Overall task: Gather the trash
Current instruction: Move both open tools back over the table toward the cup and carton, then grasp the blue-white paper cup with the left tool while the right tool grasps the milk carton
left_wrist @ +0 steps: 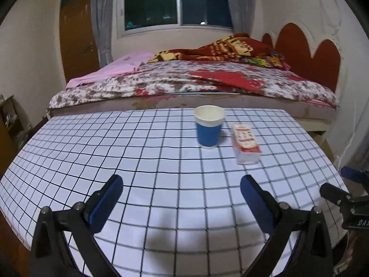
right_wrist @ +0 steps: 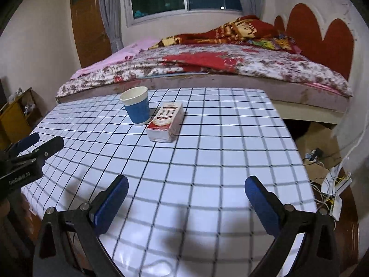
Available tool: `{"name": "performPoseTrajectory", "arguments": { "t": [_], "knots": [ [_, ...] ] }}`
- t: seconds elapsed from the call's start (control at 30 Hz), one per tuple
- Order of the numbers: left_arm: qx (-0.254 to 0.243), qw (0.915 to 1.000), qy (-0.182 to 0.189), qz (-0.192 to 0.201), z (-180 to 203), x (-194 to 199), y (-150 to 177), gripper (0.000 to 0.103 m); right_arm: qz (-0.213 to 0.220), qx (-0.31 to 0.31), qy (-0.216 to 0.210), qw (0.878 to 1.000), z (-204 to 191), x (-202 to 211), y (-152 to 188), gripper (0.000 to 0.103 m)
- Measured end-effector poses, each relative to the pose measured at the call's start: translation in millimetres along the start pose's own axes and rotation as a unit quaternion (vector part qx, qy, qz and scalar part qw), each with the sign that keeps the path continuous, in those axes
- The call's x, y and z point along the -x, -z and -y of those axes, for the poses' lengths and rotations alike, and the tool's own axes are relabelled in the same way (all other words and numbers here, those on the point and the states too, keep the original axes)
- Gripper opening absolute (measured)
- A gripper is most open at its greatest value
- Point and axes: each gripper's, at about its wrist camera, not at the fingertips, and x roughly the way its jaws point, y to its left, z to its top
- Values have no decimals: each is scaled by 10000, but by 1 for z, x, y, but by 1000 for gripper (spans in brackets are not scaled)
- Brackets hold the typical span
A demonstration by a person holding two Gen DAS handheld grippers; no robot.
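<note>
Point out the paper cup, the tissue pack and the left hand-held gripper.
paper cup (left_wrist: 208, 132): left wrist view, on its blue sleeve.
tissue pack (right_wrist: 166, 120): right wrist view, on its printed top face.
left hand-held gripper (left_wrist: 181, 188): left wrist view, midway between its open fingertips.

Glossy, smooth gridded sheet on the table (left_wrist: 161, 152), a paper cup (left_wrist: 208, 127) with a matt blue sleeve, a shiny film-wrapped tissue pack (left_wrist: 246, 143), matt black plastic gripper arms with blue rubbery-looking pads (right_wrist: 110, 205), soft floral cloth on the bed (right_wrist: 230, 67).

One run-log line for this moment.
left gripper open | right gripper open | paper cup, tissue pack untouched on table
</note>
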Motion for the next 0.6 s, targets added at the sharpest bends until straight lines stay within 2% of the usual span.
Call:
{"name": "performPoseTrajectory", "arguments": {
  "t": [0.17, 0.3, 0.37, 0.43, 0.53, 0.57, 0.6],
  "knots": [
    [190, 9997, -177, -28, -18, -34, -8, 102, -151, 127, 164, 9997, -21, -55, -22, 102],
    [180, 9996, -166, -125, -23, -59, -8, 102, -347, 315, 113, 9988, -38, -97, -36, 102],
    [205, 9994, -149, -219, -25, -71, -6, 102, -408, 298, 240, 9984, -43, -118, -44, 102],
    [257, 9990, -145, -329, -27, -81, -5, 102, -513, 198, 69, 9985, -45, -138, -52, 102],
    [230, 9991, -120, -347, -25, -91, -9, 102, -617, 212, 65, 9978, -48, -165, -61, 102],
    [202, 9992, -112, -328, -24, -94, -12, 102, -633, 224, 64, 9977, -49, -171, -64, 101],
    [171, 9993, -121, -313, -23, -97, -14, 102, -640, 236, 74, 9976, -48, -176, -66, 93]
  ]
}}
